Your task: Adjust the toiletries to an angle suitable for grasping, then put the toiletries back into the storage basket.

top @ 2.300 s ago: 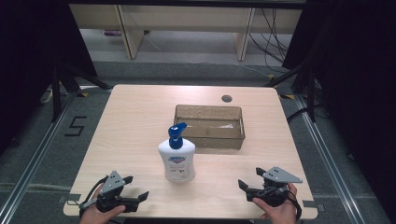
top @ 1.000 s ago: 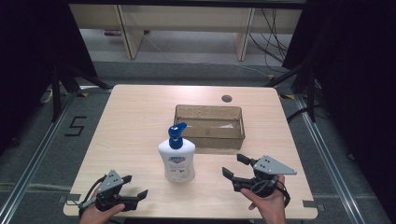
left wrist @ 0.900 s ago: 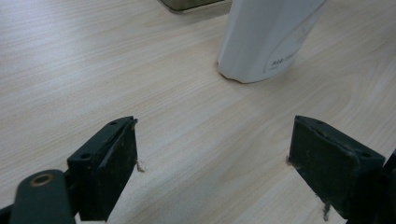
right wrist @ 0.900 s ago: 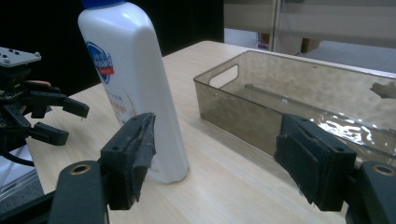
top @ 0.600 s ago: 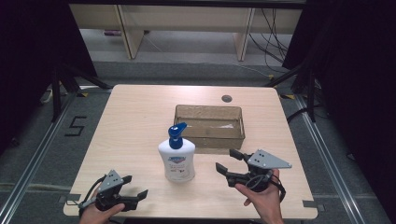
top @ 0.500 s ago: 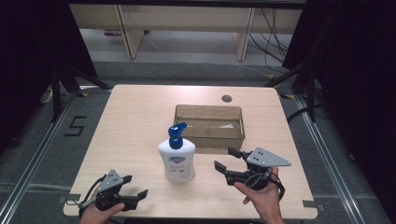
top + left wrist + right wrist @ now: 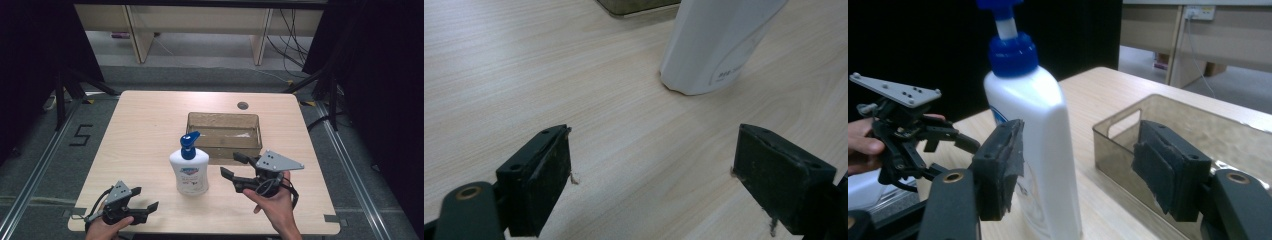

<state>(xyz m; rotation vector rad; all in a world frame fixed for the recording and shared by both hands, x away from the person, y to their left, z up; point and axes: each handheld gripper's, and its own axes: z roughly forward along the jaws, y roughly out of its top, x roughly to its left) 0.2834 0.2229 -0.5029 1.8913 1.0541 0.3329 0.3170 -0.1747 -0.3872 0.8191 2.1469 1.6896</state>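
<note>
A white pump bottle [image 7: 189, 170] with a blue pump head stands upright at the middle of the table. My right gripper [image 7: 231, 166] is lifted off the table just right of the bottle and points at it, a small gap away. Its jaws have just been closing, and they are open with nothing pressed between them. In the right gripper view the bottle [image 7: 1040, 115] stands just beyond the jaws [image 7: 1078, 170], partly behind the left one. My left gripper [image 7: 142, 210] rests open near the front edge. Its view has the bottle's base [image 7: 714, 45] ahead of the wide jaws [image 7: 651, 185].
A brown see-through bin [image 7: 224, 131] sits behind and right of the bottle, close to my right gripper; its wall [image 7: 1118, 135] is beside the right jaw. A round cable hole [image 7: 243, 105] lies at the table's far edge. The table's left half is bare wood.
My right gripper has risen and moved left toward the bottle, turning to point at it, and its jaws have narrowed. The left gripper and the bottle have stayed put.
</note>
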